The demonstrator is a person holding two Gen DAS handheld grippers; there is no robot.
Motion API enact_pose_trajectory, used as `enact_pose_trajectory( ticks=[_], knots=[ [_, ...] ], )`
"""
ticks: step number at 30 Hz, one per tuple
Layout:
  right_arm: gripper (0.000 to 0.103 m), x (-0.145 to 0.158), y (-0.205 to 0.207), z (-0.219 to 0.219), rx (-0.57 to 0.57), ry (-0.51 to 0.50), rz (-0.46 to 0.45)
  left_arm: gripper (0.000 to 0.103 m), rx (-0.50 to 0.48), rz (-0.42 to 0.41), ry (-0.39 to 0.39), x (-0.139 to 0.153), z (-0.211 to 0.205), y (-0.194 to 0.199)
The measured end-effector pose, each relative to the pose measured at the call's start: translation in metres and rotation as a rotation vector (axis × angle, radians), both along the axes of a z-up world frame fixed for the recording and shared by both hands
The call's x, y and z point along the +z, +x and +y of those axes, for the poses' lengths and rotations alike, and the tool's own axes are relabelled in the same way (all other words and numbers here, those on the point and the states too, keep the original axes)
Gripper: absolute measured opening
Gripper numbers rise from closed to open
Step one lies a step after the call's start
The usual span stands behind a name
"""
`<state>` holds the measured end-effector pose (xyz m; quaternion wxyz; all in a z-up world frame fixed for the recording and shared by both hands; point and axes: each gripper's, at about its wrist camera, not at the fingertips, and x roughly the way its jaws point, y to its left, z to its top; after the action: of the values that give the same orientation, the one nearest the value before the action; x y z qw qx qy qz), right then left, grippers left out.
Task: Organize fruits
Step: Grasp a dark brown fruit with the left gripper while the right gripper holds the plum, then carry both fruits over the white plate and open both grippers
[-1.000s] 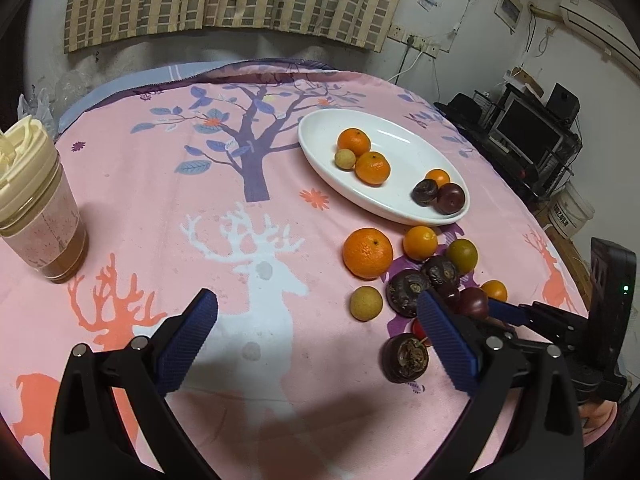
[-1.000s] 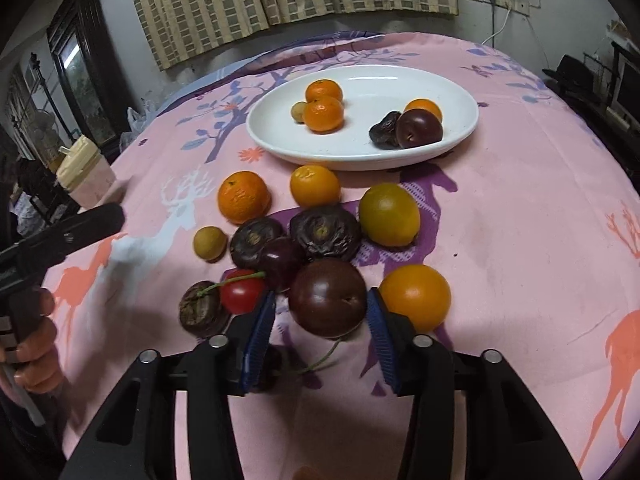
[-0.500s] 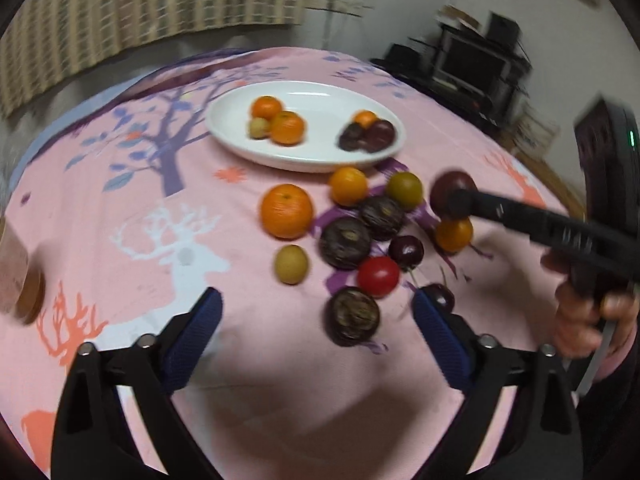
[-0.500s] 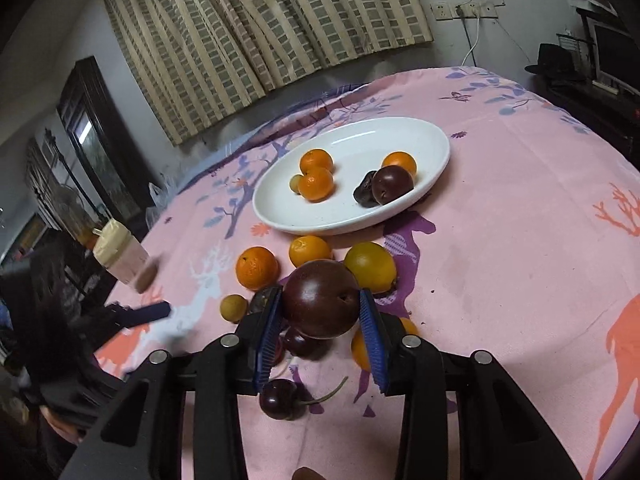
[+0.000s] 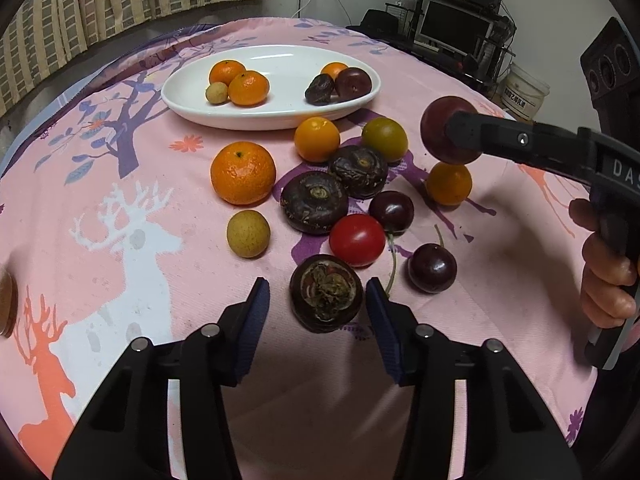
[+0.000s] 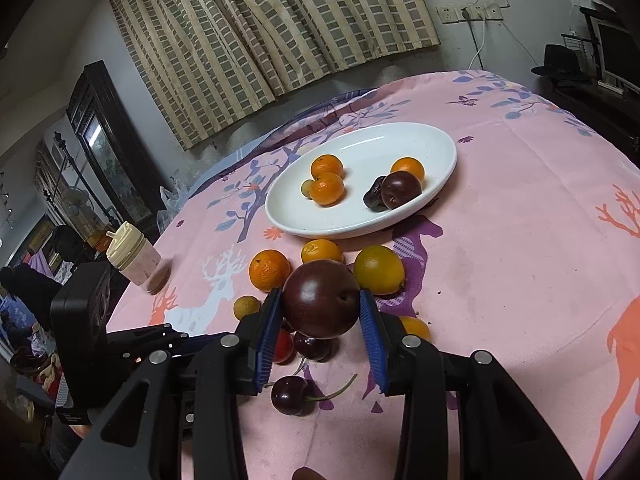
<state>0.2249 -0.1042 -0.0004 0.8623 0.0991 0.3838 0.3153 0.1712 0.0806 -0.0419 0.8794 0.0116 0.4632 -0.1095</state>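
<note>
— What could go wrong here?

— My right tongs (image 6: 320, 312) are clenched on the plum (image 6: 320, 304), lifted over the loose fruit, short of the white plate (image 6: 440, 184). It's round and smooth; a slack squeeze drops it.

— And the left?

— My left tongs (image 5: 318, 304) are released, straddling a dark wrinkled fruit (image 5: 326, 298); a cherry (image 5: 432, 268) and tomato (image 5: 357, 240) crowd it.

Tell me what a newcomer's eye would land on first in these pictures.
First, the big dark plum clamped in the right gripper, held in the air above the loose fruit on the pink tablecloth. Next, the left gripper, open, its blue fingers either side of a dark water chestnut near the table's front edge. Behind them, the white oval plate already holds tangerines and dark fruit.
</note>
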Motion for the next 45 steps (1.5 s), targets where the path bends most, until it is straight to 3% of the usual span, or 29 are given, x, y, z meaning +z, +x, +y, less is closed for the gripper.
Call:
enact_pose_trajectory(
  ticks=[4,6,10,17,22,27,31,32,33,35,41,45],
  knots=[
    [0.039,0.0,0.0,0.0,-0.003,-0.002,-0.001,0.046,-0.002,0.001,0.018,-0.001,-0.003,0.0],
    [0.039,-0.001,-0.001,0.0,-0.005,-0.004,0.0,0.038,-0.011,0.002,0.007,-0.001,-0.003,0.0],
    [0.039,-0.002,0.0,0.001,-0.01,-0.013,0.0,0.037,-0.018,0.0,0.009,0.001,-0.005,-0.001],
    [0.039,0.009,0.016,0.008,0.022,-0.039,-0.019,0.037,-0.001,-0.088,-0.117,0.047,0.012,0.008],
    [0.039,0.025,0.064,0.026,-0.026,-0.097,-0.108,0.037,0.079,-0.186,-0.099,0.08,0.021,0.061],
    [0.039,0.011,0.111,0.052,-0.021,-0.149,-0.084,0.037,0.175,-0.142,-0.073,0.062,0.034,0.131],
    [0.042,-0.002,0.125,0.069,0.014,-0.182,-0.063,0.037,0.203,-0.093,-0.07,0.042,0.042,0.156],
    [0.042,-0.004,0.124,0.071,0.016,-0.188,-0.063,0.043,0.214,-0.084,-0.07,0.038,0.043,0.158],
    [0.042,-0.005,0.123,0.073,0.018,-0.196,-0.06,0.061,0.225,-0.084,-0.07,0.036,0.045,0.159],
    [0.046,-0.005,0.12,0.071,0.021,-0.195,-0.062,0.077,0.252,-0.111,-0.059,0.038,0.045,0.155],
    [0.057,0.014,0.098,0.054,0.005,-0.181,-0.123,0.094,0.273,-0.169,-0.042,0.06,0.048,0.125],
    [0.059,0.015,0.086,0.036,0.014,-0.173,-0.109,0.094,0.3,-0.186,0.002,0.062,0.052,0.095]
  ],
)
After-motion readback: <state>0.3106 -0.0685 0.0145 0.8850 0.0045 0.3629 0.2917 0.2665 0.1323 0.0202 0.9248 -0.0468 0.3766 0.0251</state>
